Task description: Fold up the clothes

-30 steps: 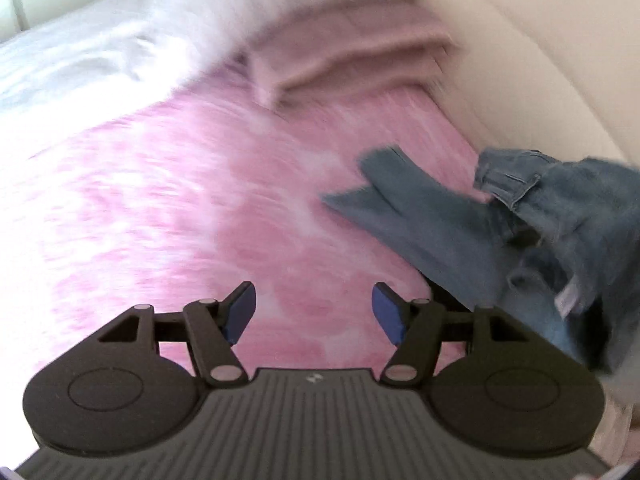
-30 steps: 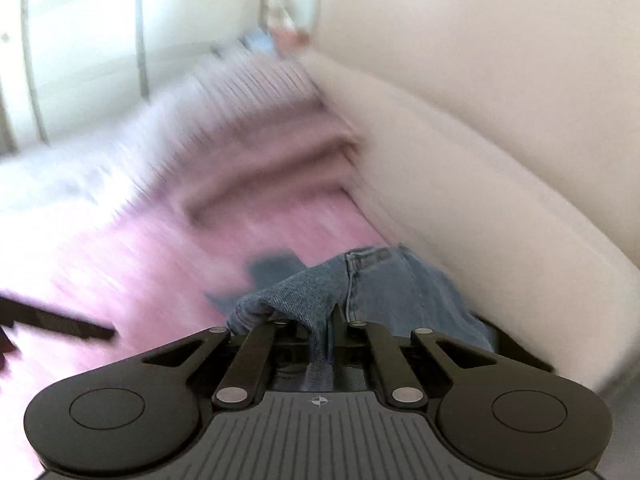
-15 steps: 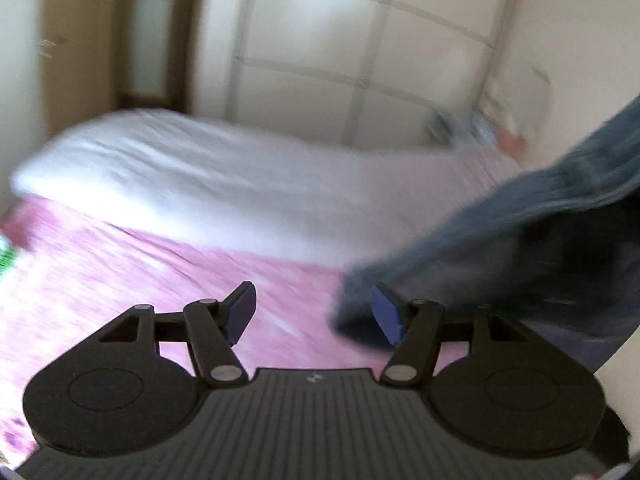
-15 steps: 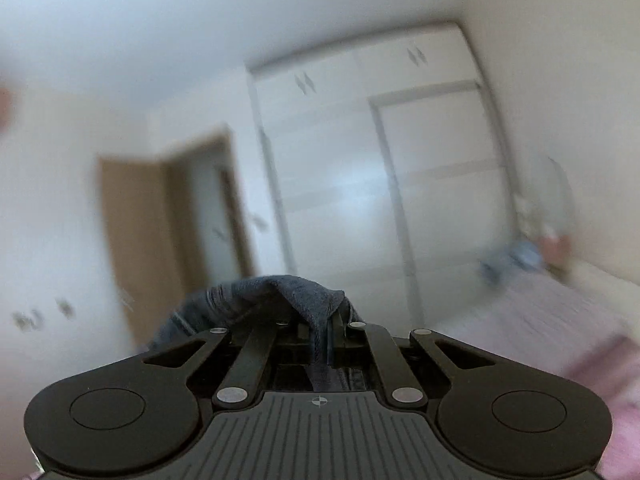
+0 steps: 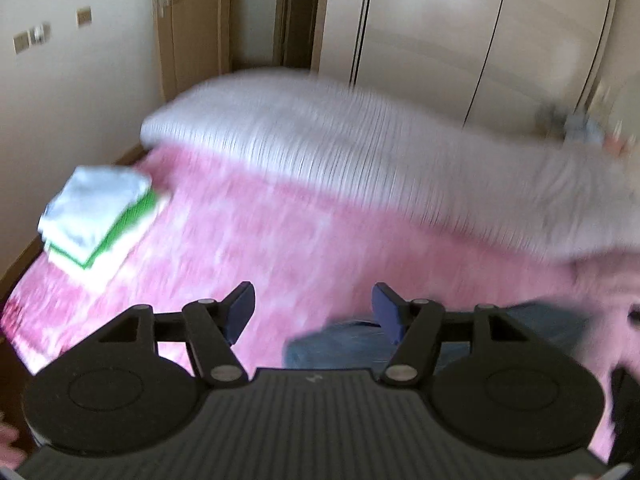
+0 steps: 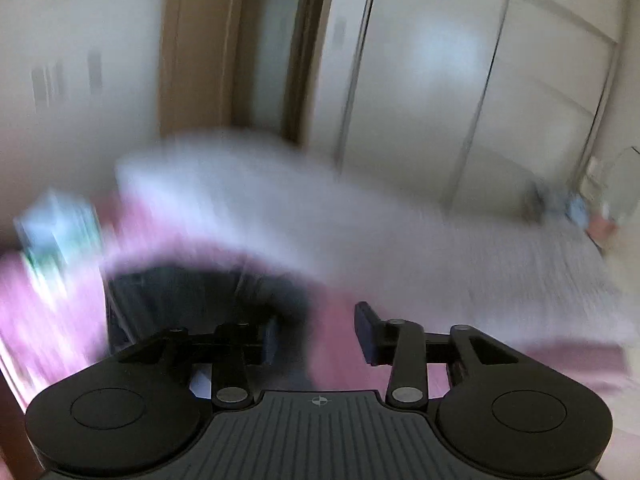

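2 grippers hang above a bed with a pink sheet (image 5: 304, 240). Left gripper (image 5: 313, 312): jaws spread wide, nothing between them. Right gripper (image 6: 316, 336): jaws opening, pads clear of any cloth; heavy blur in this view. Denim jeans (image 5: 344, 346) lie on the sheet directly below the grippers, near the lower edge of the left wrist view; in the right wrist view they show as a dark mass (image 6: 192, 296) beside the left finger. Folded white and green clothes (image 5: 96, 216) sit stacked at the far left. A white duvet (image 5: 360, 152) lies behind.
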The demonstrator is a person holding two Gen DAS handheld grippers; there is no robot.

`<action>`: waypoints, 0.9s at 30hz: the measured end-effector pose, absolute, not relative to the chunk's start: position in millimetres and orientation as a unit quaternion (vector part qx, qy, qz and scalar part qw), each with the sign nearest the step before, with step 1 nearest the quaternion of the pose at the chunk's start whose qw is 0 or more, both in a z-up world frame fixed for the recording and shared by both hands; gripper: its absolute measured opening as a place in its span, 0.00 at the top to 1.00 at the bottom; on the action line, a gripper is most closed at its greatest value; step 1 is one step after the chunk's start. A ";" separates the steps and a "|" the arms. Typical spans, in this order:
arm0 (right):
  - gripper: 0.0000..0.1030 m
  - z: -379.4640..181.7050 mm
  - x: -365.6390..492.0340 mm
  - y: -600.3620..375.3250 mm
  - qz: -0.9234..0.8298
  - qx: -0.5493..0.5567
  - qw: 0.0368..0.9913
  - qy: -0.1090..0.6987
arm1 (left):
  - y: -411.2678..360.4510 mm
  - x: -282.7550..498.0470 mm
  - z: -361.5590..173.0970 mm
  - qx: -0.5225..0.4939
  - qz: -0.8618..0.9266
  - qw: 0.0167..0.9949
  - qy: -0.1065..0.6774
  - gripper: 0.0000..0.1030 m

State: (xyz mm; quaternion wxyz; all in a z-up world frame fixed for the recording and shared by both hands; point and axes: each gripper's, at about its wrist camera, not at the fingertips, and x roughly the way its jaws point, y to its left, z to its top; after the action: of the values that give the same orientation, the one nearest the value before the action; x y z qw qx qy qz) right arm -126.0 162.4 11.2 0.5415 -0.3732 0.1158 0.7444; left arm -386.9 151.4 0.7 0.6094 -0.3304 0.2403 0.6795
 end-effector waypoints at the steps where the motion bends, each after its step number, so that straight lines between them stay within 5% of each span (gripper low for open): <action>1: 0.60 -9.3 -128.8 156.2 0.737 -0.402 0.530 0.120 | 142.4 -387.7 -9.6 -0.337 0.672 0.607 0.257 0.41; 9: 0.60 -69.5 -110.2 79.1 0.734 -0.429 0.489 0.197 | 80.5 -351.5 -57.5 -0.364 0.622 0.609 0.333 0.41; 27: 0.60 -119.3 -8.0 -65.8 0.779 -0.431 0.429 0.154 | -45.8 -217.4 -84.0 -0.323 0.667 0.549 0.387 0.41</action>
State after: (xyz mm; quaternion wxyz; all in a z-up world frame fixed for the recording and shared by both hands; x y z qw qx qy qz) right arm -8.0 -65.8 -119.3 0.4289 -0.4314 0.1542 0.7785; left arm -217.4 -45.8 -84.0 0.5488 -0.3233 0.3873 0.6666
